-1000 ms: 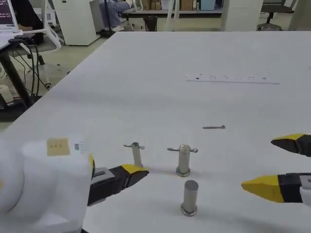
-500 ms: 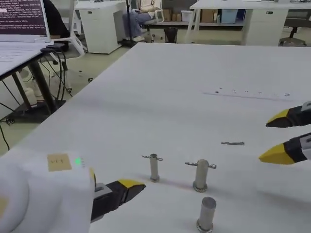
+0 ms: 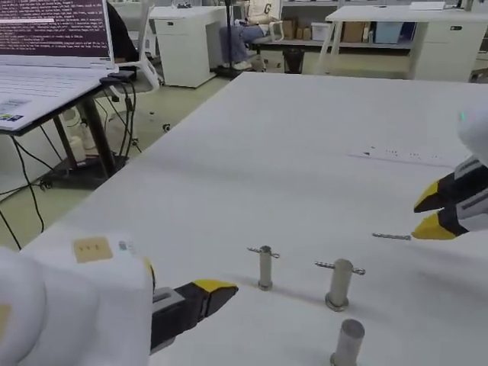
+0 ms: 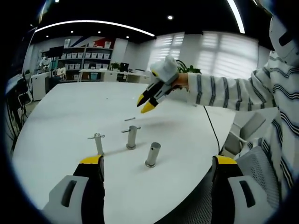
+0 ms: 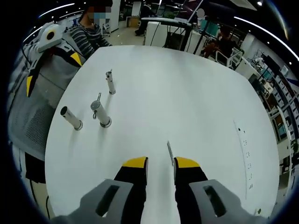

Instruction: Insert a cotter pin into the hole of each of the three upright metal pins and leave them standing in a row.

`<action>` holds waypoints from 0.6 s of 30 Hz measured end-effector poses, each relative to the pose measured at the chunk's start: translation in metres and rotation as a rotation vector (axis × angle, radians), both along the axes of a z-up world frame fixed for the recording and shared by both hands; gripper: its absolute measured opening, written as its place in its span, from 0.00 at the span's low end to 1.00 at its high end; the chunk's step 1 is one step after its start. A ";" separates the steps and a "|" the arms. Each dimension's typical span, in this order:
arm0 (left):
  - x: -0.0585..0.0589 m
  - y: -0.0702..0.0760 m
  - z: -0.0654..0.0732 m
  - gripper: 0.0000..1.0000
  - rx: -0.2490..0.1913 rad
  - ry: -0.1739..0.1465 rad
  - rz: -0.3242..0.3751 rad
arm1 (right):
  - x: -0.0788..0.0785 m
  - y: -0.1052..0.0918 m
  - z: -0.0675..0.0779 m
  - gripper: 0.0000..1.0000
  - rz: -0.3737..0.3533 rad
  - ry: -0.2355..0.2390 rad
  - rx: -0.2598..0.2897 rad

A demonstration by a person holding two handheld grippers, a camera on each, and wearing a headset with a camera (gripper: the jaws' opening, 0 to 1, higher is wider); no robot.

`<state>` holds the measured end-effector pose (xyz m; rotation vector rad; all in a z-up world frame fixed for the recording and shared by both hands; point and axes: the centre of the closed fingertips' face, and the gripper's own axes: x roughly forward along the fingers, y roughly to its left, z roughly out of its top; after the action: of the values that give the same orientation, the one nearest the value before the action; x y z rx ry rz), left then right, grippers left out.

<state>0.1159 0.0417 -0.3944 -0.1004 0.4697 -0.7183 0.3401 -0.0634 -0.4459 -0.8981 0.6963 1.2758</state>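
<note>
Three upright metal pins stand on the white table (image 3: pixel 252 152). The thin pin (image 3: pixel 264 267) and the thicker middle pin (image 3: pixel 339 284) each carry a cotter pin through the top. The nearest pin (image 3: pixel 349 343) has a bare top. A loose cotter pin (image 3: pixel 391 236) lies flat beyond them. My right gripper (image 3: pixel 428 213) hovers just right of it, open with a narrow gap; in the right gripper view that cotter pin (image 5: pixel 170 150) lies just ahead of the gripper (image 5: pixel 161 163). My left gripper (image 4: pixel 158 161) is wide open and holds nothing, left of the pins (image 3: pixel 206 293).
A laptop (image 3: pixel 46 46) sits on a desk off the table's left edge. A pale marked strip (image 3: pixel 404 156) lies on the far right of the table. Desks, cabinets and a seated person (image 3: pixel 255 19) are in the background.
My right gripper has moved away from the near pins to the loose cotter pin, and its jaws have narrowed. The head camera has shifted; the left gripper has hardly moved.
</note>
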 end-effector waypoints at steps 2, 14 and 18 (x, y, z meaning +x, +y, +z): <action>0.000 -0.001 0.000 0.94 -0.001 0.000 0.000 | 0.003 0.001 -0.004 0.13 0.015 0.006 -0.013; -0.001 0.001 -0.004 0.93 0.014 0.010 0.016 | 0.027 0.005 -0.036 0.09 0.040 0.059 -0.151; 0.000 0.001 -0.002 0.93 0.007 -0.003 0.032 | 0.032 0.006 -0.042 0.08 0.036 0.085 -0.175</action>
<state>0.1158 0.0429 -0.3962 -0.1003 0.4668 -0.6849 0.3719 -0.0574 -0.4883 -1.0069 0.8729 1.3053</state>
